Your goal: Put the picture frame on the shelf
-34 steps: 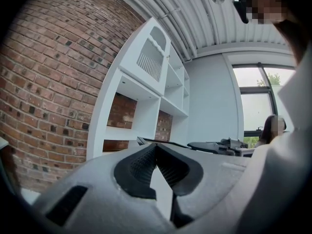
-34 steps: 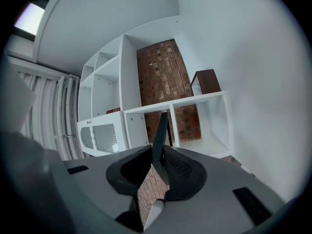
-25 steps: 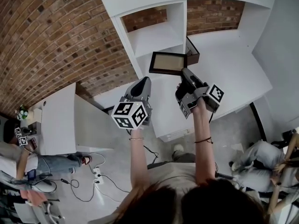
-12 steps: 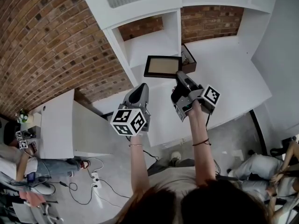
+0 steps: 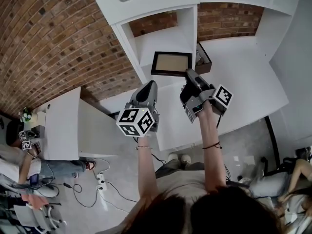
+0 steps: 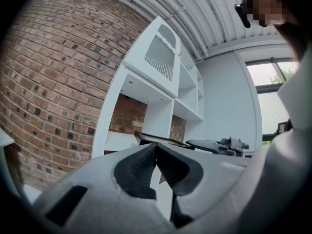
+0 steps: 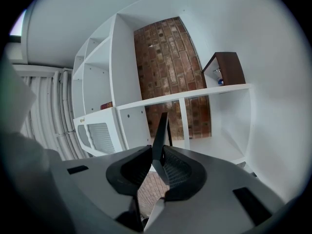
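Note:
The picture frame [image 5: 171,64] is dark with a tan inner panel and hangs flat in the air in front of an open compartment of the white shelf unit [image 5: 163,35]. My right gripper [image 5: 188,80] is shut on its near right edge. In the right gripper view the frame [image 7: 160,128] stands edge-on between the pads of that gripper [image 7: 157,152]. My left gripper [image 5: 150,85] floats to the left of the frame, apart from it. Its jaws [image 6: 156,147] are shut on nothing, and the frame [image 6: 157,139] shows beyond them.
A small brown open box [image 5: 203,58] sits on the shelf surface just right of the frame, also seen as the brown box [image 7: 226,68]. A brick wall [image 5: 58,43] lies left of the shelves. A low white cabinet [image 5: 63,126] stands at the left. People sit at both lower edges.
The right gripper has carried the frame a little nearer to the shelf compartment. The left gripper has drifted along beside it. Both grips are unchanged.

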A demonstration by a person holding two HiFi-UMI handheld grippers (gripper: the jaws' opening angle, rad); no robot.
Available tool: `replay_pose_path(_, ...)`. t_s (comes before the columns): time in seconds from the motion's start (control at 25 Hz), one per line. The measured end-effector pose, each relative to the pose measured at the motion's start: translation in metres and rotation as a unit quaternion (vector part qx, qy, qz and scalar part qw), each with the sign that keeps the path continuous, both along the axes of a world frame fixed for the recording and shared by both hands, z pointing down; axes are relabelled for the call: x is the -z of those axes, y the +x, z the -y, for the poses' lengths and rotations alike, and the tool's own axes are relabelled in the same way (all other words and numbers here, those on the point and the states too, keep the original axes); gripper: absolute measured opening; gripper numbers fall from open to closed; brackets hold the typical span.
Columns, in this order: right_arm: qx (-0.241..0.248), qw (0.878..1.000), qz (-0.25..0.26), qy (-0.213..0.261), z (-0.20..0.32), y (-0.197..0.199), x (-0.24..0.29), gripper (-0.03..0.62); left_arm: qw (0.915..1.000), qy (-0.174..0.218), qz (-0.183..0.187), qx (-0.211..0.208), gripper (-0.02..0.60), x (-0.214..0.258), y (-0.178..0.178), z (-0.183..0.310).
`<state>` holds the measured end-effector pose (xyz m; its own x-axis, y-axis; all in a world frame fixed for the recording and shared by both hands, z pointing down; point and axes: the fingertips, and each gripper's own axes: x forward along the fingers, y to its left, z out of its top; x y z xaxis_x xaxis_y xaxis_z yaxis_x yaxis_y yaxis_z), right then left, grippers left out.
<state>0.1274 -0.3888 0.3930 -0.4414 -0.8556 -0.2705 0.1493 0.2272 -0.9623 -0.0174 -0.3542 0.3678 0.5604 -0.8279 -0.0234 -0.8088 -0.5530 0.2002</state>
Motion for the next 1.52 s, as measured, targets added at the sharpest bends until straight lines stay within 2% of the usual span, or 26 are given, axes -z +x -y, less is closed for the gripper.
replay_pose_path(0.2, -0.006, 1.000, -0.013, 0.006, 0.014, -0.003, 0.006, 0.075, 1.0000, -0.001, -0.005, -0.005, 0.011, 0.006, -0.004, 0.015)
replay_pose_path(0.96, -0.011, 1.000, -0.008, 0.017, 0.085, -0.020, 0.007, 0.075, 1.0000, -0.004, 0.000, -0.001, 0.011, 0.000, -0.022, 0.079)
replay_pose_path(1.52, -0.013, 1.000, -0.016, 0.007, 0.111, -0.026, 0.000, 0.075, 0.9998, -0.012, 0.003, -0.014, 0.011, -0.007, -0.024, 0.100)
